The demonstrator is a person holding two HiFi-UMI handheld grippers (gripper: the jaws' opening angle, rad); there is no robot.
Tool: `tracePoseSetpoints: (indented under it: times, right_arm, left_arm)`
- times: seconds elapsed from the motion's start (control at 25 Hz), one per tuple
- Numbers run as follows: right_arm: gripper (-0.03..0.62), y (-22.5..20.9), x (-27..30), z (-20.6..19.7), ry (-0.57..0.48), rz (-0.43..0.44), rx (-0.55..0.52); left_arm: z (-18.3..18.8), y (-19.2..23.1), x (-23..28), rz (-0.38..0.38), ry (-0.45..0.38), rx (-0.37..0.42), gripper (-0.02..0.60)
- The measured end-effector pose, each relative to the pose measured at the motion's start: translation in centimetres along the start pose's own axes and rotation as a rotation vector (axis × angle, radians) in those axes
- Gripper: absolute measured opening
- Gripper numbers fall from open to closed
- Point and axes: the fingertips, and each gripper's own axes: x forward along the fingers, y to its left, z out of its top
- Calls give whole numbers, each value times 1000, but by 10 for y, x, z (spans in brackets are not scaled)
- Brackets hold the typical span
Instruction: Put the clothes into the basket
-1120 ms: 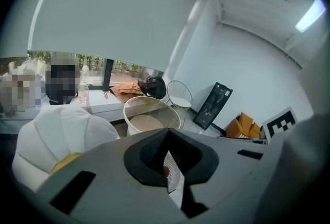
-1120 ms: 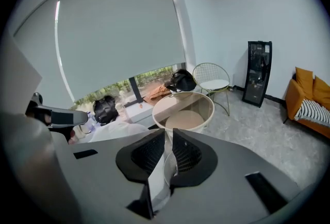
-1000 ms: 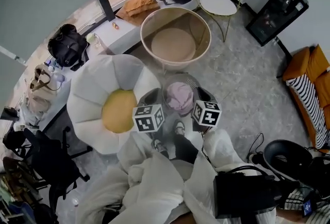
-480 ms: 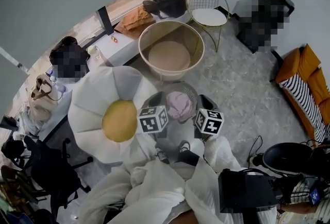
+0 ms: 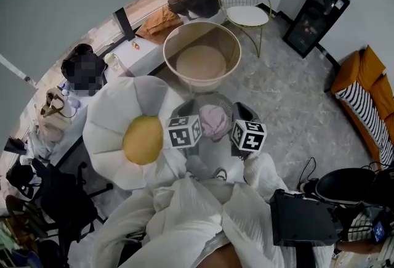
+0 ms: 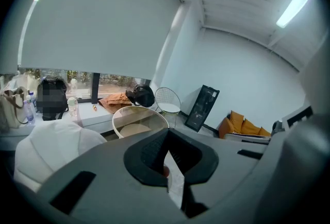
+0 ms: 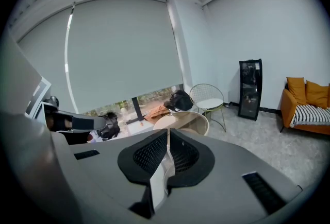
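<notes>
Both the left gripper (image 6: 168,165) and right gripper (image 7: 167,155) clamp the white garment (image 5: 192,219) between closed jaws, its bulk hanging below.

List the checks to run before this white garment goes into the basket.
1. Left tool shut on the white fabric garment: ok.
2. Right tool grips it too, jaws having just been closing on the fabric: ok.
3. Round beige basket open, room inside: ok.
4. Path to basket clear: cannot tell; crumpled pink cloth lies between in the head view.
5. Garment's hanging end off the floor: cannot tell.
</notes>
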Motion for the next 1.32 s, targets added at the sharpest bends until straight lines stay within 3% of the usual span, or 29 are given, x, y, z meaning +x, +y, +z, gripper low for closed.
tracePoseSetpoints:
  times: [0.4, 1.32]
  right_arm:
    - [23, -40, -8, 9, -12, -42, -15]
    - [23, -57, -14, 4, -3, -35, 1]
  left_arm:
    - [-1, -32, 11, -1, 15, 16, 6]
    - [-4, -49, 21, -5, 21, 39, 6]
